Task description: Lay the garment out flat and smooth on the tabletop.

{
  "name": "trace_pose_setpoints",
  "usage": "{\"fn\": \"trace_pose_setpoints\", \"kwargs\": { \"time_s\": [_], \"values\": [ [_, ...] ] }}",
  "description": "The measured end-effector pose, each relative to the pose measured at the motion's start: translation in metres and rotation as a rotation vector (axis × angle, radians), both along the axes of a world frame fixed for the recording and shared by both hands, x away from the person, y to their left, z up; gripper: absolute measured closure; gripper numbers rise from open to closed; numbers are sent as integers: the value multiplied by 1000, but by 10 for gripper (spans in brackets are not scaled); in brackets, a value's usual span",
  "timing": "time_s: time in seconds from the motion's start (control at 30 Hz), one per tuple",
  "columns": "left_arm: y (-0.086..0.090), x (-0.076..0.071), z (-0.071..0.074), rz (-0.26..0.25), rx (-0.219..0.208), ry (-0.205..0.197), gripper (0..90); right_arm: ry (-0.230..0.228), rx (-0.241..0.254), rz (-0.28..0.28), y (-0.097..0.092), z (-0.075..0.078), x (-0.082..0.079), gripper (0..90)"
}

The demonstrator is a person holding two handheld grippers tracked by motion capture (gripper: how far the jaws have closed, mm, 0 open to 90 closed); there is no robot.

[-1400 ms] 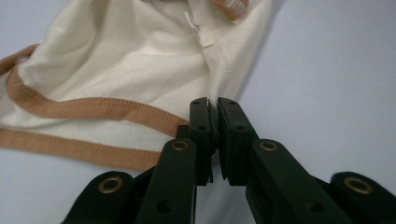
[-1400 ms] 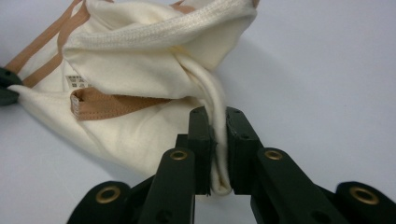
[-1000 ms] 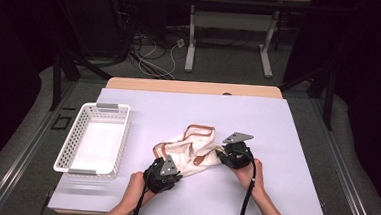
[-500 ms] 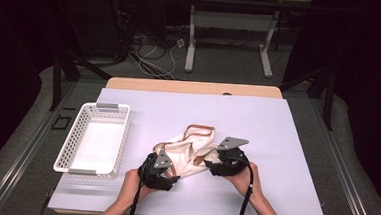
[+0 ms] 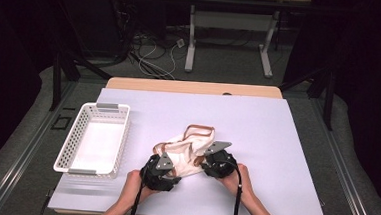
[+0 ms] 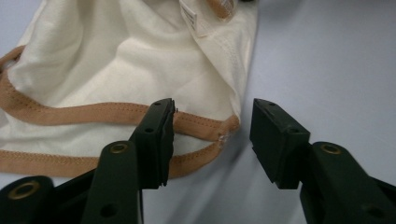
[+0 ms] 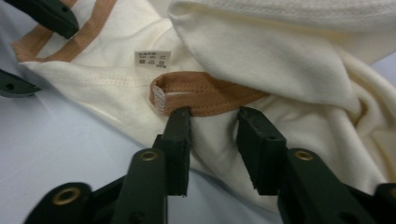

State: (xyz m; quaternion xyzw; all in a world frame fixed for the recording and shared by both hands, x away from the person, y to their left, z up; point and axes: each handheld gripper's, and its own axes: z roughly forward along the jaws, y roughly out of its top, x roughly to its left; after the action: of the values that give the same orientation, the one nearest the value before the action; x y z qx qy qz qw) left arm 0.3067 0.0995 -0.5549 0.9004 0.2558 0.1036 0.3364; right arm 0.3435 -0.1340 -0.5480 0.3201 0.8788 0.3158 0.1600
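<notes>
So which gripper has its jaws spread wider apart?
The left gripper. Its jaws gape over the garment's brown-edged corner, while the right gripper has narrowed its jaws around a brown band.

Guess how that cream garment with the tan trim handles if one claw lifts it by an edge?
Probably floppy: the cream garment lies crumpled in soft folds, so it would likely drape and trail. It looks thin, so likely light. The stitched tan trim seems thicker, likely a firmer hold than the plain fabric.

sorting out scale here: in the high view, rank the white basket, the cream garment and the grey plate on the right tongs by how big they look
1. white basket
2. cream garment, somewhat smaller
3. grey plate on the right tongs, by far the smallest
</notes>
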Motion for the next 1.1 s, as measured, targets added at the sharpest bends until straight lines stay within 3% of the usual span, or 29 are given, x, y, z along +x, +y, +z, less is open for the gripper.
{"fn": "trace_pose_setpoints", "kwargs": {
  "time_s": [0.27, 0.53, 0.77, 0.97, 1.1],
  "values": [
    [0, -1, 0, -5, -12, 5, 687, -12, 4, -12, -2, 1, 0, 835],
    [-3, -4, 1, -17, 1, -4, 840, -52, 4, -15, -4, 7, -2, 879],
    [-5, -7, 3, -38, 14, -24, 862, -85, 34, -54, -14, 15, 1, 881],
    [-8, -10, 3, -54, 0, -14, 863, -91, 40, -77, -22, 18, 4, 882],
    [-13, -15, 5, -84, -22, -20, 862, -134, 35, -111, -25, 21, 6, 882]
  ]
}}
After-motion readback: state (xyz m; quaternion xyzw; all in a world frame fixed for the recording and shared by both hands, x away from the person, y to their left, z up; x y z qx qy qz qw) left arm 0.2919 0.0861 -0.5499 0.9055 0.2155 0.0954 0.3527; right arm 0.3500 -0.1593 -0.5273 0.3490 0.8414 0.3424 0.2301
